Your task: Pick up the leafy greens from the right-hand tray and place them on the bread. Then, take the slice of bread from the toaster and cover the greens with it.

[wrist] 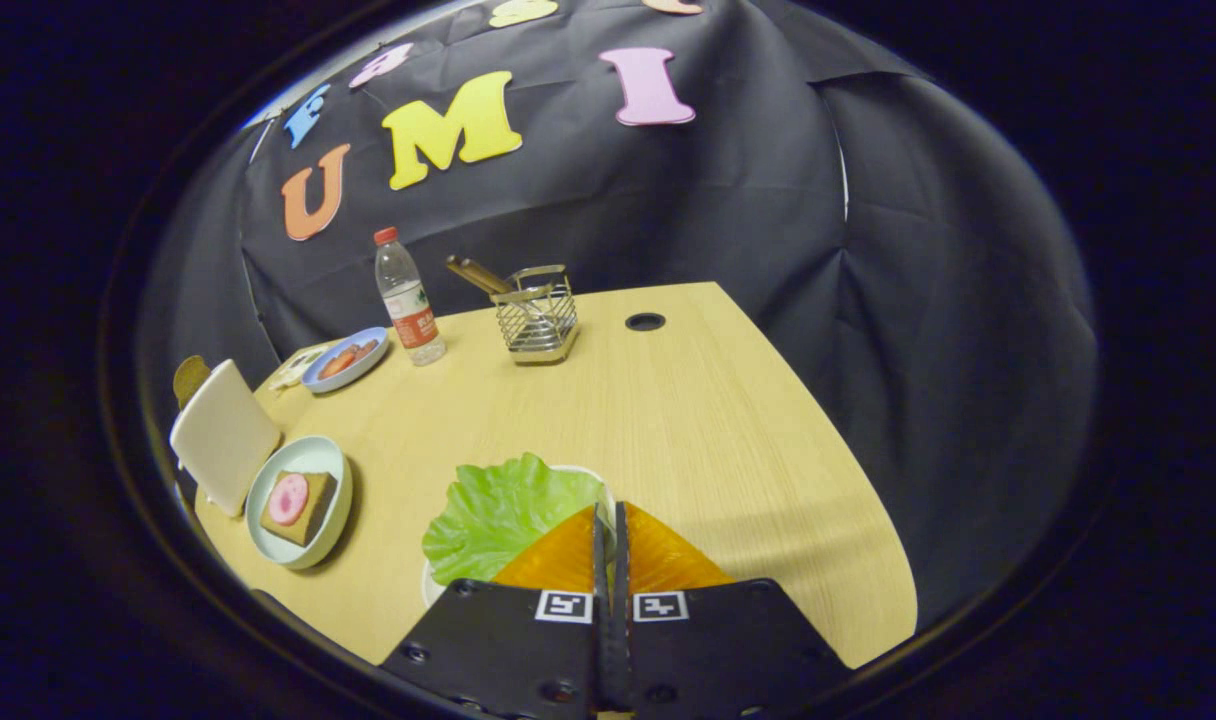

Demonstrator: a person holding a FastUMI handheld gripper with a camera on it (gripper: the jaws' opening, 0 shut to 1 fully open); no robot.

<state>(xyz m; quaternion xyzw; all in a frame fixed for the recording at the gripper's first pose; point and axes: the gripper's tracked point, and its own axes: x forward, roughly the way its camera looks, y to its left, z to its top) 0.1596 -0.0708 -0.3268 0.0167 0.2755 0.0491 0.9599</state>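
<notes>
Leftmost stands the toaster (224, 435), with a green plate (299, 500) just beside it carrying a slice of bread (301, 507) topped with a pink round. Farther back along the table (688, 420) sit a blue plate (345, 359) of food, a water bottle (408, 297) and a wire holder (538, 312) with chopsticks. Nearer, the leafy greens (498, 510) lie on a white tray (600, 482), just ahead of the fingers. The claw (608, 512) is closed, its fingers almost touching over the leaf's right edge; whether they pinch it I cannot tell.
</notes>
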